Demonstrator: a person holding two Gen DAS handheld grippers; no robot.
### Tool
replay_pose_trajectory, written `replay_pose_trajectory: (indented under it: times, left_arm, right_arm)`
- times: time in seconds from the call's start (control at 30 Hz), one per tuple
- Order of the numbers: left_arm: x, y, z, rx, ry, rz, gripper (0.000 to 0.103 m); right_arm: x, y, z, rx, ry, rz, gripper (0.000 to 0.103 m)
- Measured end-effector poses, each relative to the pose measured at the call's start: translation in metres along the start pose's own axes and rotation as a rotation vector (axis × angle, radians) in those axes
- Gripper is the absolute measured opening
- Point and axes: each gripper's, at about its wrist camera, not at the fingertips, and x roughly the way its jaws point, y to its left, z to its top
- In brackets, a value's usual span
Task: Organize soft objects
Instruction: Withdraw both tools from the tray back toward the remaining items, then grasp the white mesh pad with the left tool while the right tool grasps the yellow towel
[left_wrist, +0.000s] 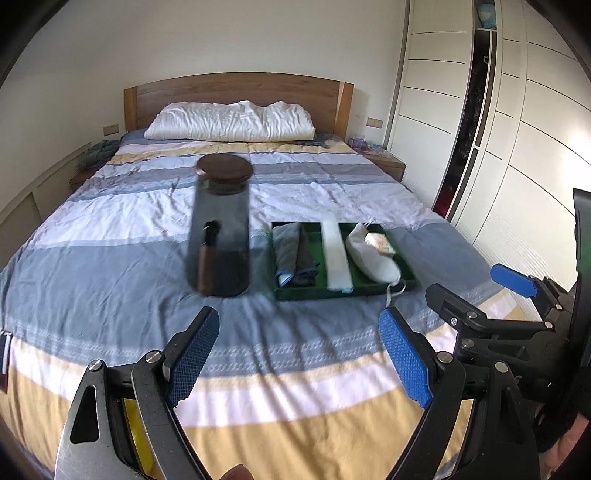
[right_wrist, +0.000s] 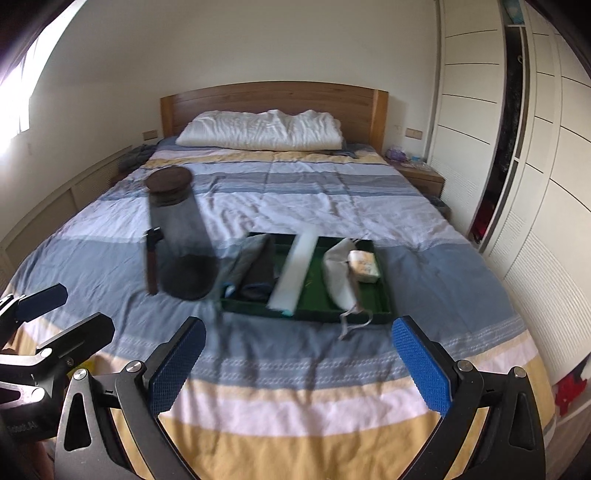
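A green tray (left_wrist: 373, 288) (right_wrist: 384, 312) lies on the striped bed. It holds folded grey cloths (left_wrist: 291, 247) (right_wrist: 255, 266), a white roll (left_wrist: 336, 254) (right_wrist: 295, 269), a pale cloth pouch (left_wrist: 373, 258) (right_wrist: 340, 277) and a small packet (left_wrist: 380, 242) (right_wrist: 364, 267). A tall dark glass jar (left_wrist: 221, 229) (right_wrist: 177, 232) with a wooden lid stands left of the tray. My left gripper (left_wrist: 299, 354) is open and empty above the bed's foot. My right gripper (right_wrist: 299, 365) is open and empty beside it.
A white pillow (left_wrist: 229, 122) (right_wrist: 262, 131) lies at the wooden headboard (left_wrist: 236, 88). White wardrobe doors (left_wrist: 517, 147) (right_wrist: 535, 166) line the right side. A nightstand (left_wrist: 388, 162) (right_wrist: 417, 173) stands at the bed's far right.
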Motion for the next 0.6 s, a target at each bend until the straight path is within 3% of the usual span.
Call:
replay_pose_trajectory:
  times: [0.27,0.43,0.47,0.6]
  left_arm:
    - [-0.034,0.081,-0.048,-0.046,0.035,0.082,0.085]
    - [-0.039,0.148,-0.077,-0.082,0.069,0.159,0.085]
    - [-0.039,0.160,-0.082,-0.092,0.082,0.160,0.085]
    - [-0.034,0.213,-0.107,-0.094,0.133,0.217,0.085]
  right_arm:
    - [-0.019,0.059,-0.020,-0.058,0.040,0.085,0.103]
    - [-0.019,0.108,-0.032,-0.090,0.073,0.167,0.103]
    - [-0.014,0.137,-0.040,-0.113,0.099,0.214,0.103]
    - [-0.003,0.169,-0.048,-0.129,0.135,0.267,0.103]
